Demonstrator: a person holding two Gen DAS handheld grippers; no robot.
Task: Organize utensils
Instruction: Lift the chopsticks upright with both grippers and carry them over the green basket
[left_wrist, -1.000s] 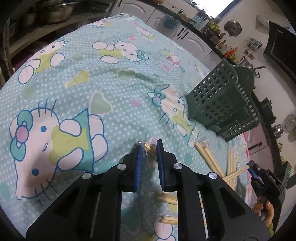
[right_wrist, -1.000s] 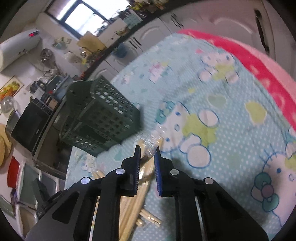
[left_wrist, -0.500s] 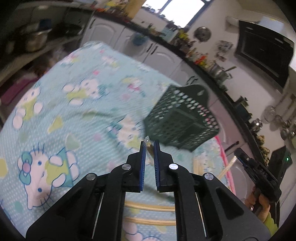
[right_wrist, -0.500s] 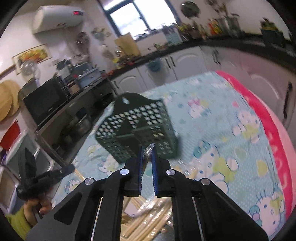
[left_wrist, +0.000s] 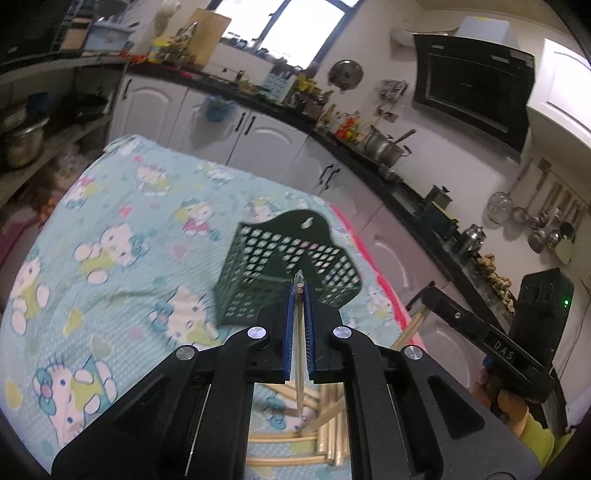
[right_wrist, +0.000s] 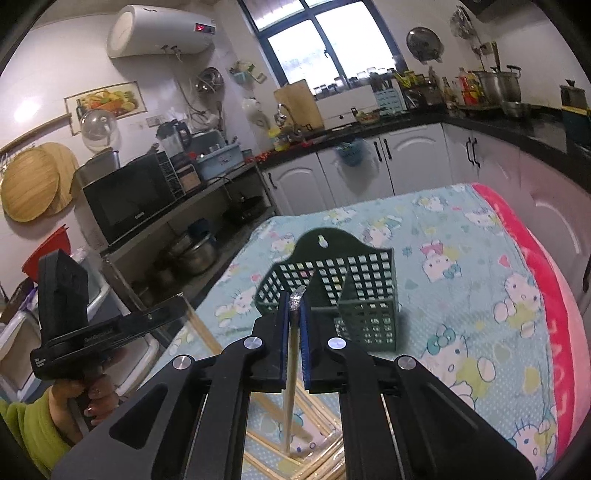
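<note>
Green lattice utensil basket frame centre, just beyond both grippers; left gripper, right gripper each clamp wrapped chopsticks, long axis toward basket.

Left gripper: I have its jaws clamped on a wrapped chopstick pair, pointing slightly downward.
Right gripper: my jaws are pinched on another wrapped chopstick pair, also tilted down.
Hands: each grips its handle; my right hand shows a green sleeve.
</note>
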